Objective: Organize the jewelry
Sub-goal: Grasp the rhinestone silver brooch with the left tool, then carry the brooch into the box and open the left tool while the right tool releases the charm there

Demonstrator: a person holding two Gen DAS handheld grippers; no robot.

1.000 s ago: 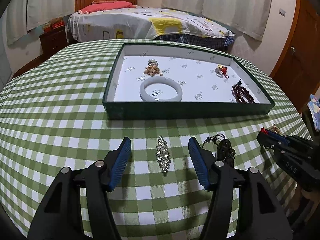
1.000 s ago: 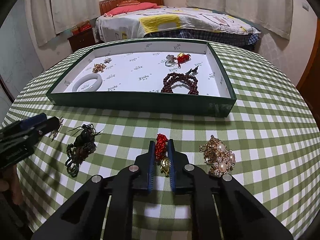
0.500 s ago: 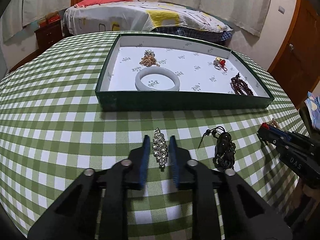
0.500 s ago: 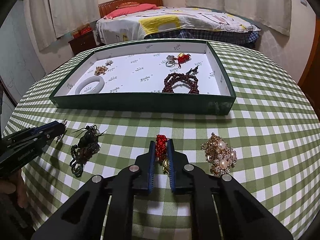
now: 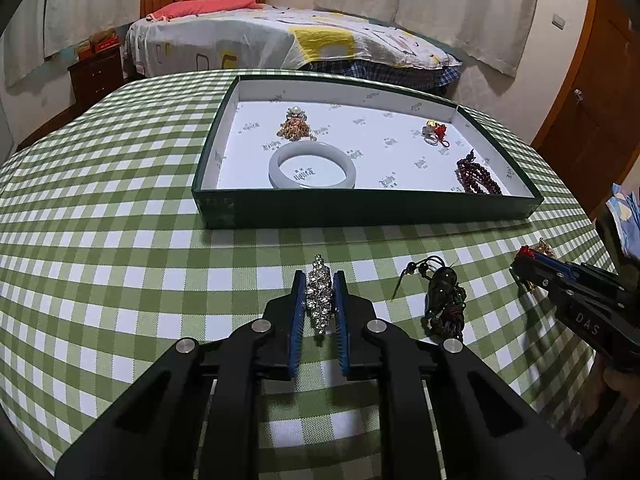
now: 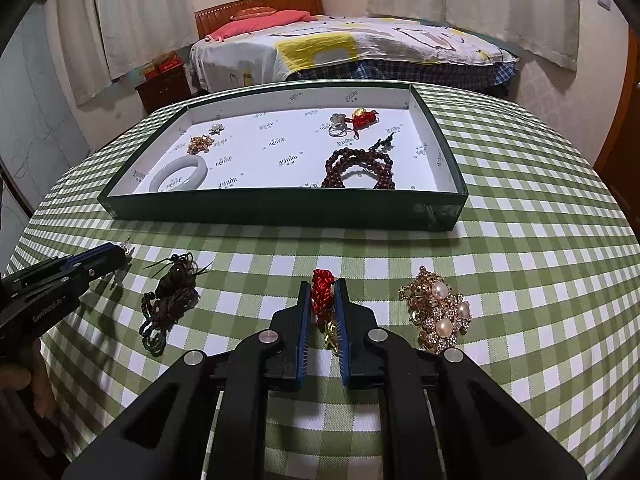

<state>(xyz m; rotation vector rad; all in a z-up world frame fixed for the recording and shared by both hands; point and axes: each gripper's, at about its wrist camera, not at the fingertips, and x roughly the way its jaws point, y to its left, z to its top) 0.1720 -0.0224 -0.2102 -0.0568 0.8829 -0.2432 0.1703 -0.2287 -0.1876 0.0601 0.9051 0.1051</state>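
Note:
My left gripper (image 5: 319,280) is shut on a silver rhinestone brooch (image 5: 319,296) that lies on the green checked tablecloth, in front of the green tray (image 5: 360,210). My right gripper (image 6: 323,286) is shut on a red knotted charm with a gold piece (image 6: 322,294). A dark corded pendant (image 5: 444,300) lies between the two grippers, also seen from the right wrist as the same pendant (image 6: 172,296). A gold and pearl brooch (image 6: 438,308) rests just right of my right gripper. The tray holds a white bangle (image 5: 312,165), dark red beads (image 6: 360,168), a gold brooch (image 5: 295,126) and a ring with a red charm (image 6: 354,122).
The tray's near wall (image 6: 280,210) stands a short way beyond both grippers. The round table's edge curves off close on either side. A bed (image 5: 280,40) and a nightstand (image 5: 98,74) lie behind the table, and a wooden door (image 5: 592,100) is at the right.
My left gripper's jaws have closed from wide apart onto the rhinestone brooch. The right gripper has stayed shut on the red charm, in the same place.

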